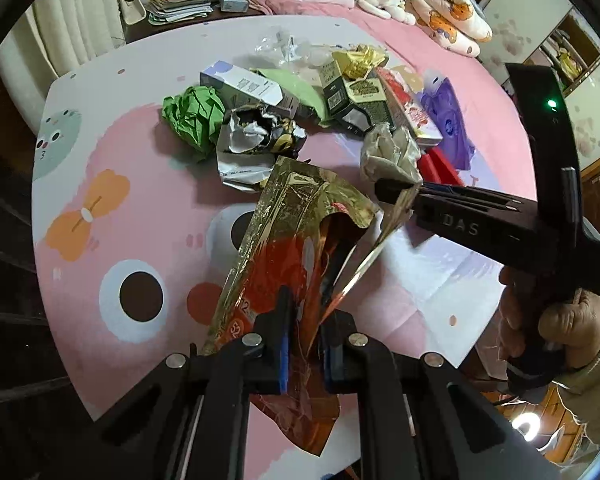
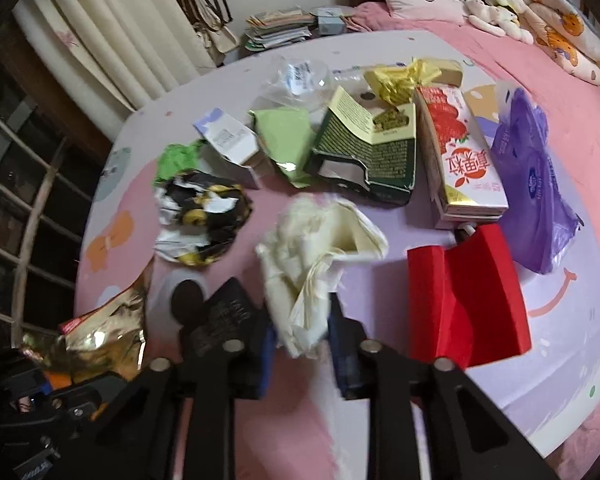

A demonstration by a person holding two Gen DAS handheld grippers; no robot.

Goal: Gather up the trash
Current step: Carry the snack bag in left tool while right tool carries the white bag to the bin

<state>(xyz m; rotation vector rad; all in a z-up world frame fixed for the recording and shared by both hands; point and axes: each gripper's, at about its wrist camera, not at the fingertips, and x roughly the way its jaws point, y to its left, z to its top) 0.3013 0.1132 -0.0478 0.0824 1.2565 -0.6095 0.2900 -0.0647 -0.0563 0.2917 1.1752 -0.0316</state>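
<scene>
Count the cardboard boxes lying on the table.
3 clearly. A white and lavender box lies at the left, a dark green box in the middle, and a strawberry-print box to its right. The trash pile may hide others.

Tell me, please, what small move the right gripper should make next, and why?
Probably lift and carry the crumpled cream paper toward the gold foil bag: the right gripper looks shut on it, and the left gripper holds the bag open.

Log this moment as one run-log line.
left gripper: shut on foil bag | right gripper: shut on crumpled cream paper | remaining trash: on table
</scene>
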